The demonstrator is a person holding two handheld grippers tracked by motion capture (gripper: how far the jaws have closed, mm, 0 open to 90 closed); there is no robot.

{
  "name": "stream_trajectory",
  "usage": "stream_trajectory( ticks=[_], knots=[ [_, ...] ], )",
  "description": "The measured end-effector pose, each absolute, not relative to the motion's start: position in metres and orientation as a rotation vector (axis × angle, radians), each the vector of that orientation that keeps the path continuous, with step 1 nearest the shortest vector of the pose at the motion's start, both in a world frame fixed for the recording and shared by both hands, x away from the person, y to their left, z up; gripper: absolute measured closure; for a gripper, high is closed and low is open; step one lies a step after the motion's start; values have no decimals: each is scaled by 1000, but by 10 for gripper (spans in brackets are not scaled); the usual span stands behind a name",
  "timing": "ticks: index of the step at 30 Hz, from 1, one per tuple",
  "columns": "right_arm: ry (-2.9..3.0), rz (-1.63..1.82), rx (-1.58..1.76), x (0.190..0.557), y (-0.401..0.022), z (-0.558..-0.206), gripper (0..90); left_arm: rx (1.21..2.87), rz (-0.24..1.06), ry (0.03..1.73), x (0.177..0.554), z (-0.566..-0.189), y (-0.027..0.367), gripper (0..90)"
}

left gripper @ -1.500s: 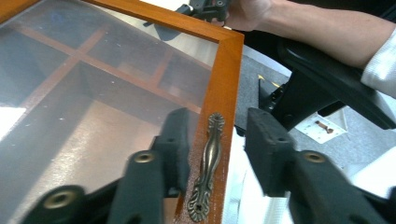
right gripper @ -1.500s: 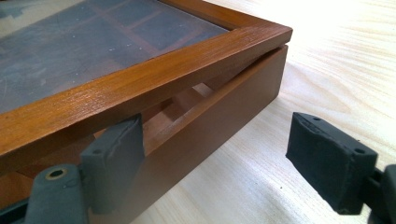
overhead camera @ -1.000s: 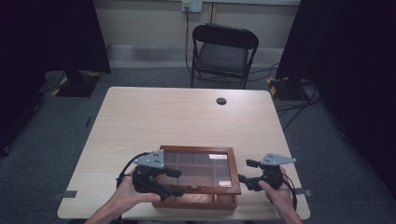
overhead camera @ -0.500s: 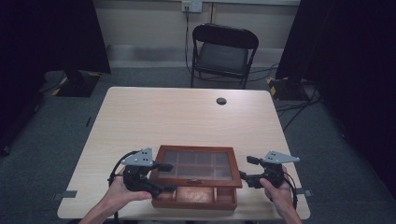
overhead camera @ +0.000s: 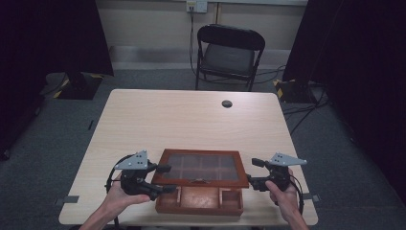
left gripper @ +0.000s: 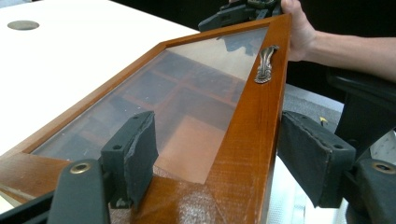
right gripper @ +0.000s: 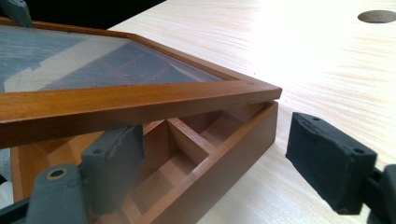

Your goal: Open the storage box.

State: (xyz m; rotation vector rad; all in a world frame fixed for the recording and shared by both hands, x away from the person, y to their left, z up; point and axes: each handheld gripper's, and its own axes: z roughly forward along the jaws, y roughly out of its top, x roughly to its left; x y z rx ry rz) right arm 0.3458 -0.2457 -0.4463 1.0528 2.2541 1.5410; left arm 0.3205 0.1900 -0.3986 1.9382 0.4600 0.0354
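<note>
Pale wood-grain table [overhead camera: 191, 120] sat mid-frame in the high view, rounded corners, with a dark round grommet hole [overhead camera: 227, 103] in its upper-centre part; same hole showed at upper left of the left gripper view [left gripper: 23, 24] and upper right of the right gripper view [right gripper: 377, 16]. Grey carpet floor [overhead camera: 57, 143] ran all around. Black folding chair [overhead camera: 230, 52] stood beyond the far table edge, top centre. Beige wall behind it had a wall outlet [overhead camera: 196, 5] at the top edge, with a cable running down. Dark curtains [overhead camera: 48, 33] filled upper left and the right side. Cables lay on the floor at upper right, near yellow-black tape [overhead camera: 287, 88].

Wooden box [overhead camera: 201, 199] sat at the near table edge, bottom centre, divided into compartments. Its glass-panelled lid [overhead camera: 201, 167] was raised at the front, tilted, with a metal handle [left gripper: 265, 63] on the front rail.

Left gripper [overhead camera: 165, 178], lower left, had jaws apart, straddling the lid's front corner; one pad [left gripper: 133, 154] over the glass, the other outside the rail, a gap showing there. Left hand [overhead camera: 119, 196] held it. Right gripper [overhead camera: 256, 172], lower right, had jaws apart around the box's right corner under the lid edge, not clamped; its far pad [right gripper: 327, 161] was clear of the wood. Right hand [overhead camera: 285, 191] held it.
</note>
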Motion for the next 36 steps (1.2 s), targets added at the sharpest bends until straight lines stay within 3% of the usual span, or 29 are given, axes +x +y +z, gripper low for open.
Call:
stream_trajectory(
  ticks=[14, 27, 36],
  knots=[
    [2230, 1562, 1046, 350, -241, -441, 182, 1879, 61, 461, 327, -400, 192, 210],
    [2218, 1556, 1058, 354, -240, -436, 183, 1871, 97, 450, 334, -402, 197, 198],
    [2218, 1572, 1049, 358, -237, -431, 183, 1851, 138, 495, 345, -406, 205, 240]
  ],
)
